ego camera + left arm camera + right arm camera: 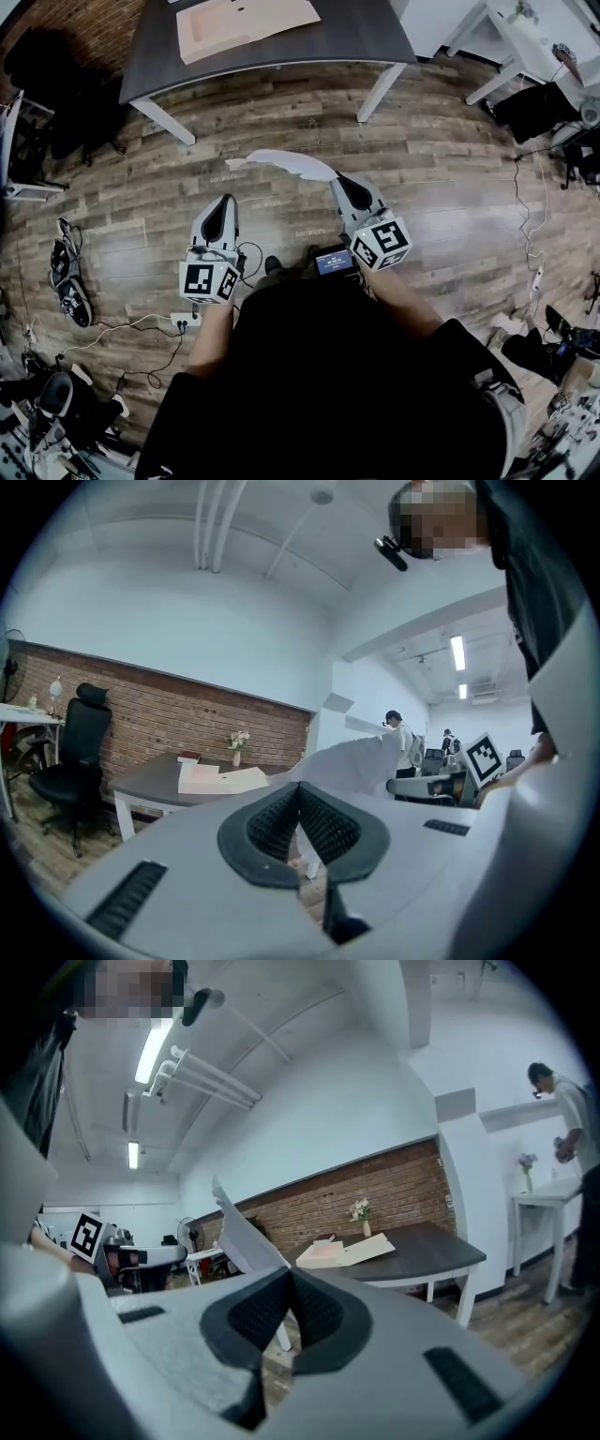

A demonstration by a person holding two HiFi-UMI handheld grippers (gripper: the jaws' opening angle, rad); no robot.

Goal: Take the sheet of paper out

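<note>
The thin white sheet of paper [281, 164] is already out; it hangs in the air over the brown plank floor [141, 206], well apart from the dark grey table with white legs [356, 33] at the far side, where a pale open cardboard folder [244, 23] lies on the top. The right gripper [336, 178] has its jaws closed on the near right edge of the sheet; in the right gripper view the paper [242, 1237] rises from between the dark ribbed pads [267, 1307] and leans to the left; from above it arcs away leftward, limp and slightly curled. The left gripper [227, 199] is to the left and a little nearer the person; its jaws are pressed together with nothing between them, and in the left gripper view the sheet [361, 761] shows beyond the tips, near but not touching.

As I judge it, the removal itself is done and the step in hand is carrying the freed sheet clear. The next move calls for a steady pinch from the right gripper, since a single-edge hold on floppy paper could let it swing or slip; the left gripper could open and take the drooping far edge if the sheet needs to be held flat; where it should be set down, the pictures do not say.
</note>
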